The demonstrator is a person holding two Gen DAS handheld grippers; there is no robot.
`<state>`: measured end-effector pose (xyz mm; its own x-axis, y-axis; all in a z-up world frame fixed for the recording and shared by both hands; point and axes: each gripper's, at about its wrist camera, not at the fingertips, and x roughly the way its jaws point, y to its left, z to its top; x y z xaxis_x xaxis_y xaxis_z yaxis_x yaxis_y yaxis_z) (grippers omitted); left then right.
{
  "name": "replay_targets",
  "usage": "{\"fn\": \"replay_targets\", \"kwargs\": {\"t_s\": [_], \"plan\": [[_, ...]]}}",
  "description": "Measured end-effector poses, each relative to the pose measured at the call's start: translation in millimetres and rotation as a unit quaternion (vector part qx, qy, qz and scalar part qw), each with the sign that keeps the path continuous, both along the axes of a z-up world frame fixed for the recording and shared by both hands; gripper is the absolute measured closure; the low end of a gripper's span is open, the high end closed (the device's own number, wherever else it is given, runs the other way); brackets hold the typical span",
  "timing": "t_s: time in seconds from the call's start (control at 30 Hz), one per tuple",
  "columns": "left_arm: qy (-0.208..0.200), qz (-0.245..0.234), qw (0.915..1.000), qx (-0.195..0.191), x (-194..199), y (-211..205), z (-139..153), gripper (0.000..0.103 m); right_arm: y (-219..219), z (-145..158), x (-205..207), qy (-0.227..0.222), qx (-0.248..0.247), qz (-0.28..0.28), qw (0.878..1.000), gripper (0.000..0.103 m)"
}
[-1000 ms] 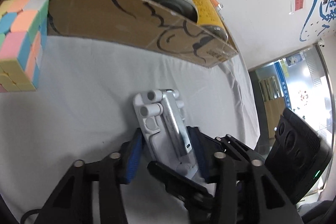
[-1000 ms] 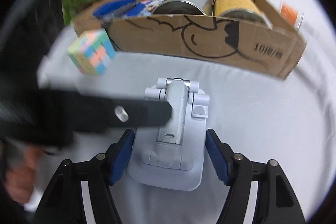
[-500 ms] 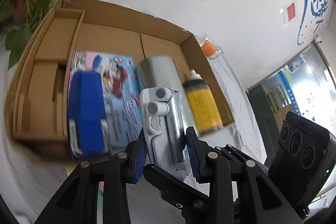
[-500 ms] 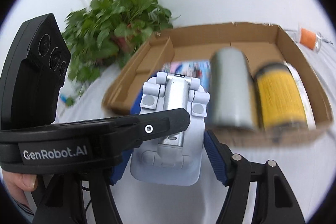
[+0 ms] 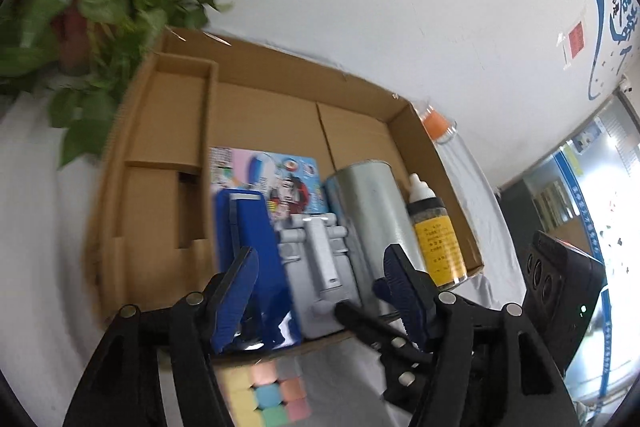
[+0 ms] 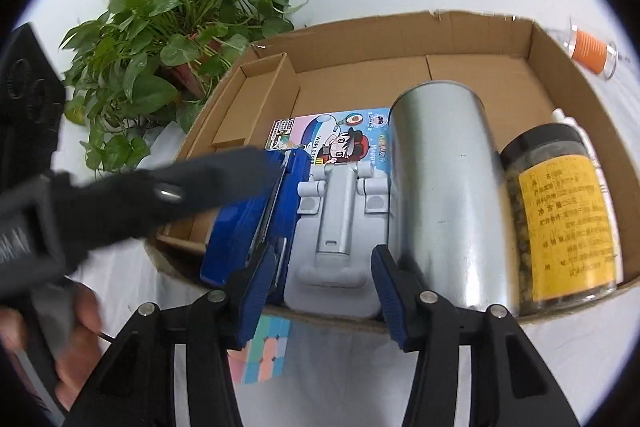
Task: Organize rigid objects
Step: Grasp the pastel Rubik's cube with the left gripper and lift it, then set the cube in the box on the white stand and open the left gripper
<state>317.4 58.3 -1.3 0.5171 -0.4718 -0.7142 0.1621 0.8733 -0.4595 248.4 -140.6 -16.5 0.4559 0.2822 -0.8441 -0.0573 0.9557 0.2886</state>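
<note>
**Phone stand laid in box btwn stapler and tin**

Far left, a potted plant [image 6: 176, 15] is seen behind the cardboard box [image 6: 476, 39], on the white tablecloth [image 5: 36, 227]. Inside the box, at its left end, a folded cardboard insert [image 5: 168, 131] is set. Next to the right, a blue stapler [image 6: 256, 219] is lying on a picture box [image 6: 340, 135] w/ cartoon print. The left gripper [image 5: 316, 287] is spread wide over this area; its jaws are held apart, nothing clamped, w/ the blue pads [image 5: 236, 291] well clear of any item. In the right wrist view one of its black fingers is seen blurred across the stapler.

In the middle, the grey phone stand [image 6: 340, 227] is lying flat in the box, just beside the stapler on its left and touching or nearly touching the silver tin [image 6: 440, 187] on its right; which cannot be told. The right gripper [image 6: 324, 287] is positioned at the stand's near end, jaws apart, pads either side of the base w/o squeezing it.

Right of the tin, a jar w/ yellow label [image 6: 560, 227] is lying on its side, and a white-capped bottle [image 6: 560, 117] is partly hidden behind it. Outside the box, near side, a pastel puzzle cube [image 5: 264, 395] is resting on the cloth. Far right, beyond the box, a clear container w/ orange content [image 6: 588, 47] is seen.
</note>
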Motion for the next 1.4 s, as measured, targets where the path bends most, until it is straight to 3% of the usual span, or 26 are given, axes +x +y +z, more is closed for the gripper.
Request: {"fn": "replay_targets", "kwargs": {"t_s": [0.1,0.13,0.17,0.2,0.23,0.37,0.47,0.53,0.67,0.7,0.83,0.97,1.1,1.2,1.3,1.4], "plan": [[-0.023,0.023,0.9992,0.023,-37,25,8,0.040,4,7,-9,-0.016,-0.003,0.021,1.000,0.053],[-0.026,0.026,0.9987,0.037,-52,29,3,0.040,6,11,-13,-0.025,-0.004,0.030,0.999,0.047],[-0.019,0.028,0.9985,0.043,-62,32,-3,0.040,7,16,-26,-0.041,-0.003,0.048,0.998,0.041],[-0.008,0.030,0.9985,0.045,-67,30,-15,0.040,9,17,-36,-0.050,0.000,0.064,0.997,0.023],[0.002,0.031,0.9985,0.045,-74,35,-22,0.040,12,15,-47,-0.058,0.003,0.083,0.995,0.016],[0.060,0.032,0.9976,0.015,-77,41,-65,0.044,36,-15,-84,-0.051,-0.006,0.168,0.984,0.016],[0.052,0.018,0.9985,0.001,-73,37,-77,0.052,48,-36,-82,-0.051,0.015,0.183,0.982,0.021],[0.050,0.019,0.9986,-0.005,-73,41,-75,0.055,55,-49,-74,-0.043,0.018,0.193,0.980,0.045],[0.032,0.023,0.9992,-0.010,-86,49,-64,0.073,55,-55,-67,-0.035,0.011,0.194,0.980,0.054],[0.025,0.020,0.9994,-0.013,-92,49,-58,0.076,53,-54,-68,-0.033,0.008,0.194,0.980,0.060],[-0.009,0.021,0.9997,0.007,-114,35,-27,0.076,45,-39,-79,-0.049,0.008,0.184,0.982,0.061],[-0.042,0.025,0.9987,0.015,-119,27,8,0.074,37,-1,-92,-0.086,0.010,0.176,0.980,0.061],[-0.073,0.018,0.9971,0.015,-96,13,42,0.074,25,38,-83,-0.137,-0.001,0.162,0.977,0.061],[-0.080,0.012,0.9967,-0.001,-52,9,52,0.074,15,52,-50,-0.157,-0.019,0.154,0.975,0.061],[-0.051,0.014,0.9984,-0.023,4,13,39,0.074,11,51,-5,-0.139,-0.032,0.166,0.976,0.061],[-0.026,0.010,0.9994,-0.020,48,13,20,0.074,10,35,41,-0.115,-0.048,0.178,0.976,0.061]]}}
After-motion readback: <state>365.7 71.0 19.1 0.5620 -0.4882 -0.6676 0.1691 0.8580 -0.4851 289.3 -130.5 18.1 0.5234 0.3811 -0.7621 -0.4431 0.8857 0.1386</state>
